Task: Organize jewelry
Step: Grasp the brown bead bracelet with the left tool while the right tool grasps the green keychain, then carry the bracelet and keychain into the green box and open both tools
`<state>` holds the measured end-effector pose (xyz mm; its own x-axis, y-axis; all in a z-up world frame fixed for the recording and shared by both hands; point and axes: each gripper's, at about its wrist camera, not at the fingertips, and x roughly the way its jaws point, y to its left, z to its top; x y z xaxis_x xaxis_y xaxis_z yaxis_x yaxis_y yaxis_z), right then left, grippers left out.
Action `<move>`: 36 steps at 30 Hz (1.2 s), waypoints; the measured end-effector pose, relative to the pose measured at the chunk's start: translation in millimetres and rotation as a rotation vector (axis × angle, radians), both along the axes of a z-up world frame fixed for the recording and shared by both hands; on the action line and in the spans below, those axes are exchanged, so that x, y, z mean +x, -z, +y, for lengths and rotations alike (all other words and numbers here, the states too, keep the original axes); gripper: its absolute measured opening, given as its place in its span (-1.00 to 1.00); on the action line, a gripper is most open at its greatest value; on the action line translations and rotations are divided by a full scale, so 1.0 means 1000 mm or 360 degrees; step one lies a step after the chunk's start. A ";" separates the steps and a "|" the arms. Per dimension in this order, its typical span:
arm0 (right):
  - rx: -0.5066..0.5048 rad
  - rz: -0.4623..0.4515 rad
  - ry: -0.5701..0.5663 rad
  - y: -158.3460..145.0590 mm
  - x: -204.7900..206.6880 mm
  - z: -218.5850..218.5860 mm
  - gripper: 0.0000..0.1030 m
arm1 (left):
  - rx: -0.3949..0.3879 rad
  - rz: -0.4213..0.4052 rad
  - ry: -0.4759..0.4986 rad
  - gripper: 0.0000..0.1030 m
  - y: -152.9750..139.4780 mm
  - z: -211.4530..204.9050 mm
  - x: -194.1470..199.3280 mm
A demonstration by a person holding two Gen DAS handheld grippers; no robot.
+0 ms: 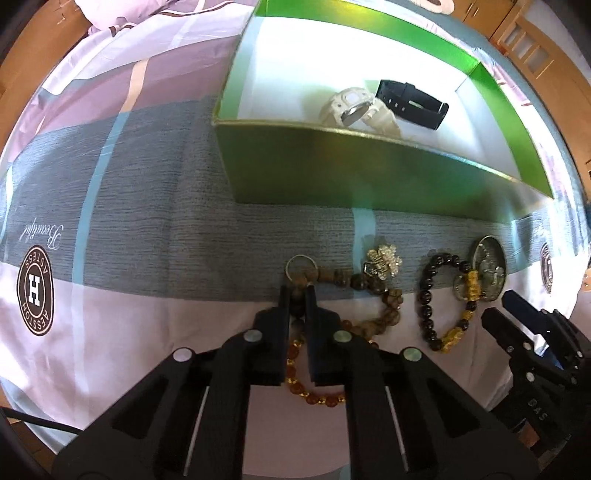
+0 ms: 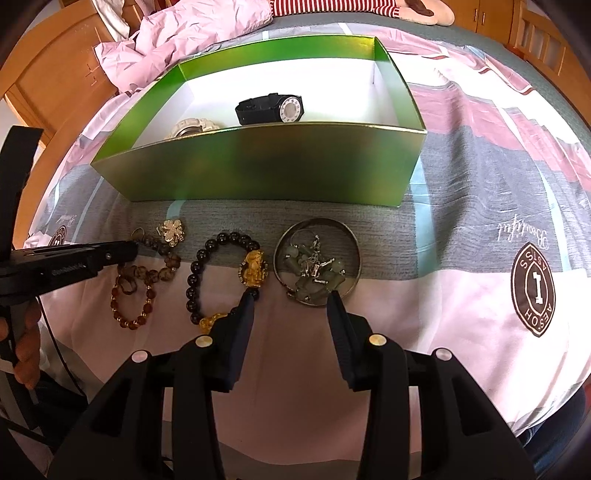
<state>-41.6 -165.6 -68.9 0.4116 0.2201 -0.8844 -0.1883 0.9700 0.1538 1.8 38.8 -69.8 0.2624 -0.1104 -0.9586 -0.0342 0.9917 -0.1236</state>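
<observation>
On the bed just in front of the green box [image 1: 369, 173], the left tool [image 1: 297, 295] is clamped on the brown bead strand [image 1: 373, 295], which trails rightward from it, while the right tool [image 2: 291, 299], jaws apart, hovers before the metal dish [image 2: 352, 240].

a home bedroom: patterned bedsheet [image 2: 461, 177], rumpled pillow [image 2: 192, 33], wooden bed frame [image 2: 48, 74].

Open bedsheet [image 2: 461, 221] right of the round dish [image 2: 317, 258]; tall green box [image 2: 273, 162] wall behind the crowded bracelets [image 2: 221, 273].
</observation>
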 end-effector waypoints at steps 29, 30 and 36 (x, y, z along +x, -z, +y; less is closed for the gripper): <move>-0.0206 -0.0098 -0.0096 0.008 0.024 0.009 -0.70 | -0.0207 -0.0234 -0.0066 -0.84 -0.050 0.028 -0.012; -0.0182 -0.0107 -0.0091 0.003 0.023 0.007 -0.70 | -0.0217 -0.0246 -0.0057 -0.84 -0.053 0.027 -0.012; -0.0079 -0.0235 -0.0073 -0.038 0.014 -0.003 -0.70 | -0.0317 -0.0414 0.0065 -0.84 -0.100 0.018 -0.014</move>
